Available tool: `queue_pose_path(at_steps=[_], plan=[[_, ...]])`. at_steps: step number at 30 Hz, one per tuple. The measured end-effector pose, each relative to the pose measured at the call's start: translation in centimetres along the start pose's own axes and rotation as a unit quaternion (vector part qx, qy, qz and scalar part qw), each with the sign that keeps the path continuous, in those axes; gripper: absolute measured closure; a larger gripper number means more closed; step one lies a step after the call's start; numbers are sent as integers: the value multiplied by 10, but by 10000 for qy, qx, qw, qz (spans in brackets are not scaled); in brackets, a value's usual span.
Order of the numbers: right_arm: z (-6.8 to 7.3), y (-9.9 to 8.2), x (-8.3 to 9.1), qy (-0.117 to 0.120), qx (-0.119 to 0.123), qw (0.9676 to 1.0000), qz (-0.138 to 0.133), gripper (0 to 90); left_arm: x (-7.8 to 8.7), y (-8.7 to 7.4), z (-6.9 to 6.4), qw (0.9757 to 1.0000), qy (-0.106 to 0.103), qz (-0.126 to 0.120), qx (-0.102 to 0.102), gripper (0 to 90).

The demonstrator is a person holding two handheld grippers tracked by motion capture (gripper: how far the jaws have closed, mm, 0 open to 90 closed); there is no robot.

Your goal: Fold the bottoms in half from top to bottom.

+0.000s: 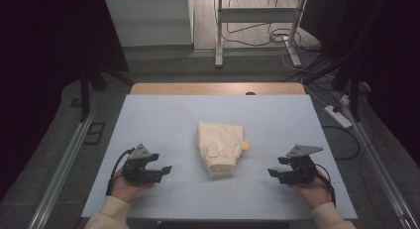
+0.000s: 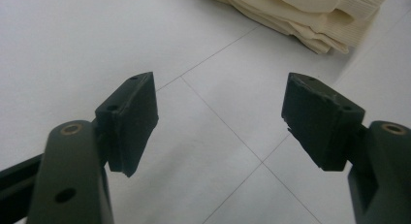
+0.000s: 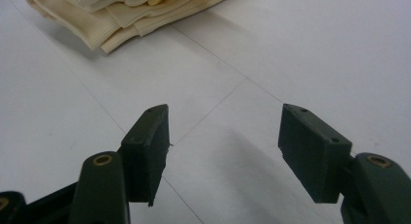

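High view: I see the folded cream garment (image 1: 220,148) lying near the middle of the table (image 1: 163,120), on its pale sheet cover, narrower ribbed end toward me. A small yellow tag pokes out at its right edge. My left gripper (image 1: 167,169) sits low at the near left, held in the left hand (image 1: 124,187), jaws pointing right toward the garment and well apart from it. My right gripper (image 1: 272,173) mirrors it at the near right, in the right hand (image 1: 314,189), jaws pointing left, also well apart from the garment. The garment lies between the two grippers and slightly beyond them. Cream sleeves at both wrists.

Left gripper view: both black jaws stand wide apart with bare table cover between them; nothing held. The pads touch nothing I can make out. The garment (image 2: 310,15) lies ahead at the upper right, its stacked folded edges and ribbed band facing the camera. Thin seam lines in the cover cross beneath the jaws.

Right gripper view: jaws parted here too, empty, only table cover between them. The garment (image 3: 121,15) lies ahead at the upper left, layered edges visible, clear of the jaws.
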State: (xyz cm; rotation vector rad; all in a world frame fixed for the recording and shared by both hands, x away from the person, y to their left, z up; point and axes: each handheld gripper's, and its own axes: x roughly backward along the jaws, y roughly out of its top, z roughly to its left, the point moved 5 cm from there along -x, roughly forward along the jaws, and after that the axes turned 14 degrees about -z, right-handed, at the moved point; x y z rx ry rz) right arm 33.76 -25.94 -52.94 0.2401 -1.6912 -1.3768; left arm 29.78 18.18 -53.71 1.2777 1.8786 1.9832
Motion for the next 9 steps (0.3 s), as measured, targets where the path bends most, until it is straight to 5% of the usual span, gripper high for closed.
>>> queue_pose_path(at_steps=[9], plan=[[1,1,1,22,16,10000,-68,352,-1,1,0,10000,-38,7,-11,279]])
